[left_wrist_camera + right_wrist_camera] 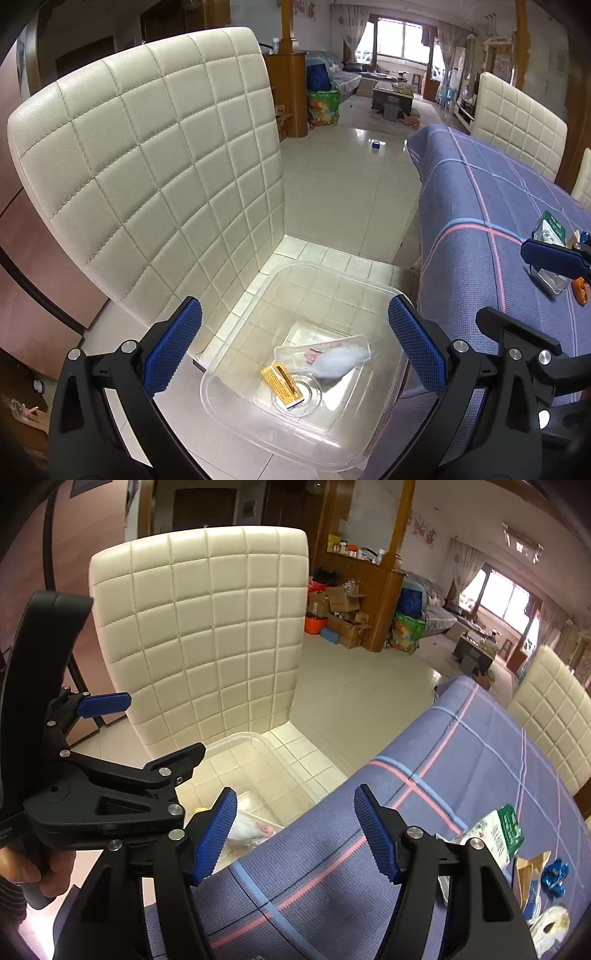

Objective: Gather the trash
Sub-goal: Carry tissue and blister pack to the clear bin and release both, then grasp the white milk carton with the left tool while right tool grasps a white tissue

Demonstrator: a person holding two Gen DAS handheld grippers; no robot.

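A clear plastic bin [334,268] sits on the cream quilted chair [155,155]. In it lie a clear tray [295,350], a pale crumpled wad [340,362], a pink scrap [314,355] and a yellow packet [282,382]. My left gripper [294,302] hangs open above the bin with nothing between its fingers. My right gripper [295,792] is open and empty over the edge of the blue plaid tablecloth [424,775], beside the bin [240,736]. More trash lies on the cloth: a green-white packet [502,830], a tan wrapper [528,871], a blue foil wrapper [556,877].
A second cream chair [554,716] stands behind the table. A white crumpled wrapper [550,926] lies near the table's right edge. Glossy tiled floor [343,177] stretches between chair and table toward a cluttered living room. A hand [55,871] grips the left gripper's handle.
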